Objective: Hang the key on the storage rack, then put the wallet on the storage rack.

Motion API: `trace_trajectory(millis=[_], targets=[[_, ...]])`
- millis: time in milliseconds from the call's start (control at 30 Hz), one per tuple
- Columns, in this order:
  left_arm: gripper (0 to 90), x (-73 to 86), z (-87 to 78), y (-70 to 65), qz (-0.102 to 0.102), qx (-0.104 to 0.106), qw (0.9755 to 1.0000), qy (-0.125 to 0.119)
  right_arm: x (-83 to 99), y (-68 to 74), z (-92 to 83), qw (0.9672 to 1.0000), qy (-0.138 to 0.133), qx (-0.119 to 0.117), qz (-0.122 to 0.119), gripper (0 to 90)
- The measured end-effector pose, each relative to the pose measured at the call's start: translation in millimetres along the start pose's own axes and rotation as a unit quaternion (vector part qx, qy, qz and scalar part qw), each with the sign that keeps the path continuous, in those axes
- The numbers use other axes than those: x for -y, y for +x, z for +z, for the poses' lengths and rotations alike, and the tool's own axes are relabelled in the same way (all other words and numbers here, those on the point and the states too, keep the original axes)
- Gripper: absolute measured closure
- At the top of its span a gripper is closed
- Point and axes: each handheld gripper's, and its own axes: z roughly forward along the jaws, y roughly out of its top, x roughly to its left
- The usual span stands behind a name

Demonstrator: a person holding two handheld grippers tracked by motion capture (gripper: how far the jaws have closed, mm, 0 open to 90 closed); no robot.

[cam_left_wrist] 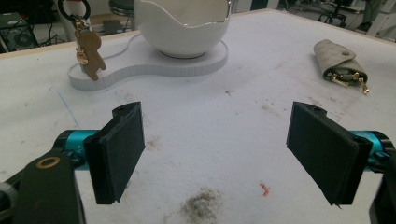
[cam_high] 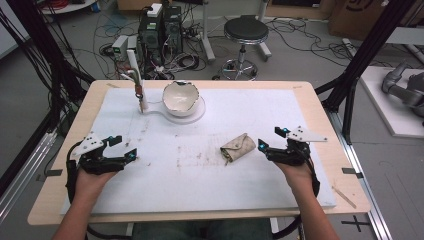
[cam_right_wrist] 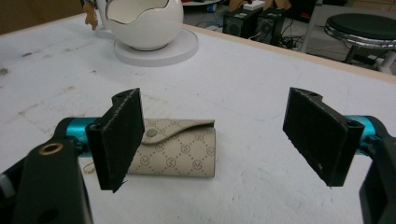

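Currently, work surface: a white mat (cam_high: 240, 175) covers most of the wooden bench (cam_high: 345, 195); grey smudges mark the mat near its middle and front.
Task item: a beige patterned key pouch (cam_high: 238, 147) lies flat on the mat, right of centre, between the middle and the front edge of the bench. In the right gripper view its flap is snapped shut.
Pouch detail: in the left gripper view, gold-coloured clips protrude from one end of the pouch.
Right gripper (cam_high: 272, 138): held low near the right edge of the bench, just beside the pouch; jaws stand wide apart, nothing between the pads. In the right gripper view the pouch lies on the mat beyond the left-hand jaw, partly behind it; contact cannot be determined.
Left gripper (cam_high: 123, 146): held near the left edge of the bench, well apart from the pouch; jaws spread wide, bare mat between them.
Bowl (cam_high: 180, 96): white, with a wavy rim like a cracked eggshell; seated on a round white base (cam_high: 197, 114) near the back edge of the bench, centre-left.
Stand (cam_high: 136, 75): upright white post just left of the bowl, joined to the base by a narrow strip.
Charm (cam_left_wrist: 88, 53): a brown figure-shaped charm hangs from the post on a ring.
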Motion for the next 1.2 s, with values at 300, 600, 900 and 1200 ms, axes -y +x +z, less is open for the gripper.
trace_trajectory(millis=[300,600,900,1200], targets=[[19.2,-3.1,12.2,0.0,0.006,0.008,1.0000,0.001,12.3,-0.4,-12.8,0.9997,-0.016,0.014,-0.007,20.7],[19.2,-5.9,21.4,-4.3,0.006,0.016,0.9998,0.001,22.9,-5.0,-19.1,0.9994,-0.009,0.031,-0.008,20.7],[19.2,-7.3,26.2,-13.6,0.014,0.024,0.9996,0.006,26.2,-10.2,-22.9,0.9993,-0.010,0.035,-0.008,20.7],[19.2,-10.3,36.2,-27.8,0.006,0.067,0.9977,0.009,27.7,-16.8,-19.5,0.9990,-0.002,0.044,-0.010,20.7]])
